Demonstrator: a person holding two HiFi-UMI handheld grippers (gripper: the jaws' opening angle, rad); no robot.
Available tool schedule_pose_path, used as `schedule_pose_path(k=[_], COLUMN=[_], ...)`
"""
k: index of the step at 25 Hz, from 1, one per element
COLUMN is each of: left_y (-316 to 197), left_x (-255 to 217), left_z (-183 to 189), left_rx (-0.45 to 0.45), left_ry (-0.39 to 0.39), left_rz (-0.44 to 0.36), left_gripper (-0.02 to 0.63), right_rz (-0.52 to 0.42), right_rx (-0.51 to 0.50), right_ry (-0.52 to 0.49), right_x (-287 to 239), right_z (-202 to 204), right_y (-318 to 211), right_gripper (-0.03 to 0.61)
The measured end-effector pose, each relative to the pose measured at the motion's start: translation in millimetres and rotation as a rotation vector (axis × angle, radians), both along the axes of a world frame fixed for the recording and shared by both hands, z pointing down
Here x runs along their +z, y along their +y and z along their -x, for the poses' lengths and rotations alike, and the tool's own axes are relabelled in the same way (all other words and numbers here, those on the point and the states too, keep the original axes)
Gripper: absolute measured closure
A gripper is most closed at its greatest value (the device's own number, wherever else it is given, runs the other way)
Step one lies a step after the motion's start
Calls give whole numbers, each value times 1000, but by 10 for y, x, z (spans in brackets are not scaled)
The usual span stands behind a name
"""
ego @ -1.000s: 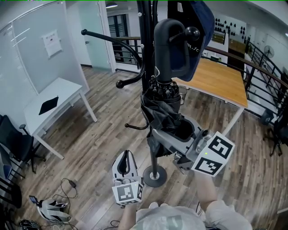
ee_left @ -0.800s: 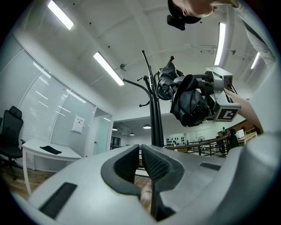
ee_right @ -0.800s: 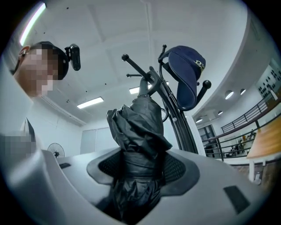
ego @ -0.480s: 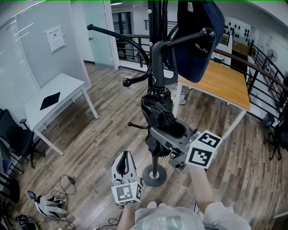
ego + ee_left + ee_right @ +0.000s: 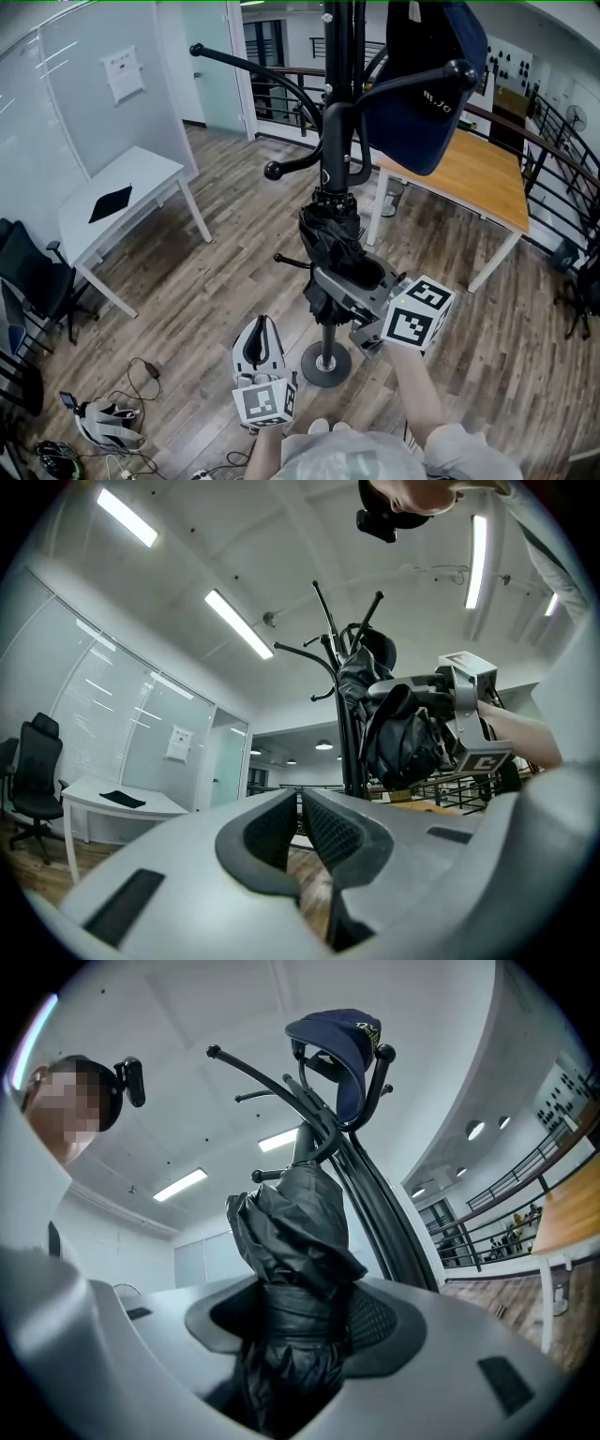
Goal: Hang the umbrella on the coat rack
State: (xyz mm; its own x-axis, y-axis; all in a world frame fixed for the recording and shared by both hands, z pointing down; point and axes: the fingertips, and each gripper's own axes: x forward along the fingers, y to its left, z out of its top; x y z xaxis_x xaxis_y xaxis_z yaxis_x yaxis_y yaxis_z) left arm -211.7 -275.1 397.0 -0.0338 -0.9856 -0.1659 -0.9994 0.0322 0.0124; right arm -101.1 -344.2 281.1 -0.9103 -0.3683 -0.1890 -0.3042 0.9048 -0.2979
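the folded umbrella is clamped in the right gripper beside the coat rack pole, handle up at a rack arm. the left gripper is held closed, empty, near the rack base. if released before the handle is seated, the umbrella could be dropped.

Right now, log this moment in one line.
right claw: shut on folded black fabric umbrella | left claw: shut, empty | umbrella: beside black metal coat rack

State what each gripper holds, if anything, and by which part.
Right gripper: the folded black umbrella, clamped around its bundled canopy. Left gripper: nothing.
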Motion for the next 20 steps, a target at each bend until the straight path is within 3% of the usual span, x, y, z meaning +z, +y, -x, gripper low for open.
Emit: schedule_pose_path(k=[13,20], left_y=[-69,-97], left_x=[-8,-24], left_z=[-8,-68], left_rx=[2,15], left_ry=[-7,-11], left_rz=[1,-1], left_gripper=[574,574], right_rz=[-18,-41], right_rx=[6,127], right_ry=[14,94], right_x=[19,66], right_z=[7,-76], right_y=[-54,-205], right_gripper=[307,298])
